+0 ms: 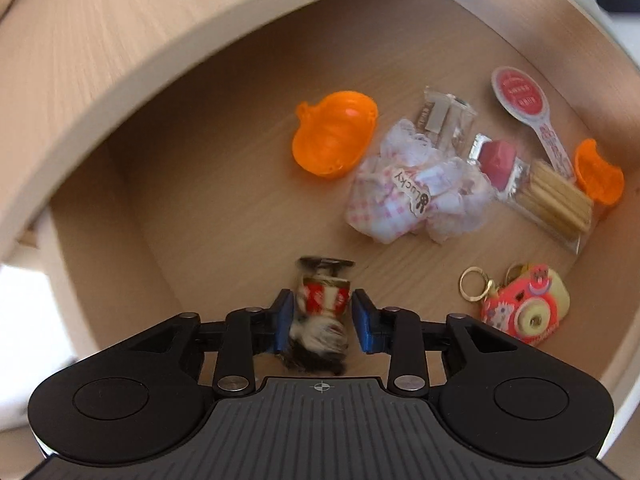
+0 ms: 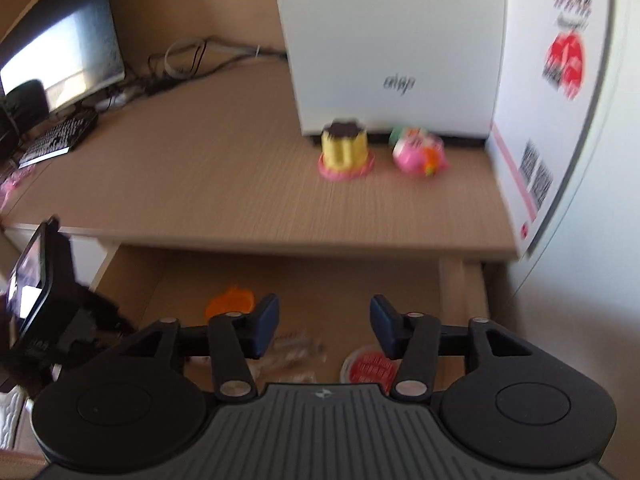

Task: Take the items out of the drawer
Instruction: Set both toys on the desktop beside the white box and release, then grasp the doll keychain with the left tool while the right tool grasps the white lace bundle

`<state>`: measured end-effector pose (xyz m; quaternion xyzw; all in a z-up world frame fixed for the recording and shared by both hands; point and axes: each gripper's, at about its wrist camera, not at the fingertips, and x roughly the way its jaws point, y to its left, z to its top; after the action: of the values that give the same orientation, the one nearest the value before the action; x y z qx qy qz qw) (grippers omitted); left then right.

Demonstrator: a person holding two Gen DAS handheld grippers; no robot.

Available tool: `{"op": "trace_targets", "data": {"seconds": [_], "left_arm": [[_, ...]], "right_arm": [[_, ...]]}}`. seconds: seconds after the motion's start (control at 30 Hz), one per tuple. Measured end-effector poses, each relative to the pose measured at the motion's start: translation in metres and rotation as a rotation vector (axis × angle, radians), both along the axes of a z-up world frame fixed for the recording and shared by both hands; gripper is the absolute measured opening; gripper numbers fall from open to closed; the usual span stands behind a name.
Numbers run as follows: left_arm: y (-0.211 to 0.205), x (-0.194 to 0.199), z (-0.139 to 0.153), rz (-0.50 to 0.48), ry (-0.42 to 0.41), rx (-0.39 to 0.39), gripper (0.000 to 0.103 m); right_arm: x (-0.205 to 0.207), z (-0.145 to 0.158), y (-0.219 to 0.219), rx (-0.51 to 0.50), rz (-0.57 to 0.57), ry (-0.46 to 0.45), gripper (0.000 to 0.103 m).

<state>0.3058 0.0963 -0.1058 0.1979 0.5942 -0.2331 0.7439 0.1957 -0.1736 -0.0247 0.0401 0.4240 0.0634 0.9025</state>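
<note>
In the left wrist view, the open wooden drawer (image 1: 208,200) holds several small items. My left gripper (image 1: 323,312) is inside it, shut on a small blurred figure (image 1: 324,300) in black, white, red and gold. Farther in lie an orange capsule half (image 1: 334,136), a pink-checked bundle labelled "Lucky" (image 1: 416,192), a biscuit stick pack (image 1: 556,200), a red round paddle (image 1: 520,94) and a pink camera keychain (image 1: 524,304). My right gripper (image 2: 324,320) hangs open above the drawer (image 2: 180,280) with nothing between its fingers.
The desk top (image 2: 220,184) overhangs the drawer's back. On it stand a yellow pudding toy (image 2: 346,150), a pink toy (image 2: 418,152) and a white box (image 2: 394,40). A monitor (image 2: 68,44) and keyboard (image 2: 56,140) sit far left. A second orange half (image 1: 598,178) lies by the drawer's right wall.
</note>
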Motion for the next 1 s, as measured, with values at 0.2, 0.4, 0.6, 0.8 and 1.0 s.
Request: {"op": "trace_targets", "data": {"seconds": [0.2,0.4,0.6,0.8,1.0], "left_arm": [[0.016,0.002,-0.001,0.111,0.058,-0.109,0.032],[0.05,-0.019,0.045,0.213,-0.008,-0.177,0.032],[0.084,-0.046,0.093,0.358,-0.082,-0.249,0.032],[0.095,-0.066,0.107,0.41,-0.079,-0.312,0.032],[0.088,-0.077,0.101,0.38,-0.077,-0.314,0.032]], "right_arm": [[0.0,-0.018,0.026,-0.055,0.106,0.066,0.054],[0.007,-0.036,0.065,-0.121,0.262,0.091,0.054],[0.03,-0.063,0.104,-0.147,0.407,0.16,0.054],[0.048,-0.097,0.144,-0.216,0.513,0.251,0.054],[0.05,-0.105,0.155,-0.251,0.502,0.285,0.019]]}}
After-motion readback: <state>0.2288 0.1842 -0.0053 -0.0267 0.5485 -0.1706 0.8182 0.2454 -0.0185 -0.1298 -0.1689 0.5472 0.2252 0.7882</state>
